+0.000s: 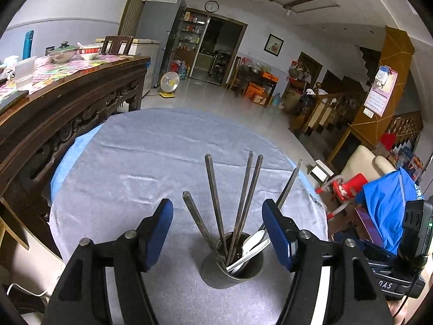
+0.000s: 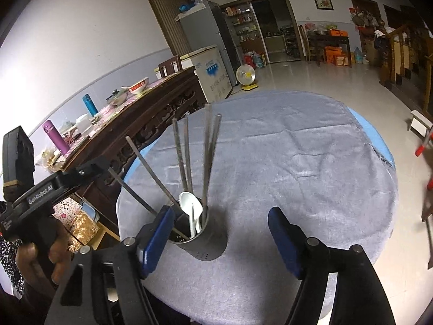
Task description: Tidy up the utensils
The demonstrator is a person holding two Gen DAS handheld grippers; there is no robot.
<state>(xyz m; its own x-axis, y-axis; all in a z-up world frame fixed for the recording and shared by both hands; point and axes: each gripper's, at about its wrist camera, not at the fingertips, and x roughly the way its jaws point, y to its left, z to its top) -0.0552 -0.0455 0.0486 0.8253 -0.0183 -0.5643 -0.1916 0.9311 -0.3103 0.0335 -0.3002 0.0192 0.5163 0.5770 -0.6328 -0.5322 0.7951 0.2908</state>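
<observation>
A grey perforated metal holder stands upright on the round table's grey cloth. Several long metal chopsticks fan out of it, and white plastic spoons lie inside. My left gripper hovers just before the holder, open, with nothing touching its blue pads. In the right wrist view the holder sits left of centre with chopsticks and a white spoon. My right gripper is open beside it, its left pad close to the rim, gripping nothing.
A dark carved wooden sideboard with bowls and bottles stands left of the table. A person's hand holds the other device at the left edge. A red stool and blue bag are to the right. Tiled floor lies beyond.
</observation>
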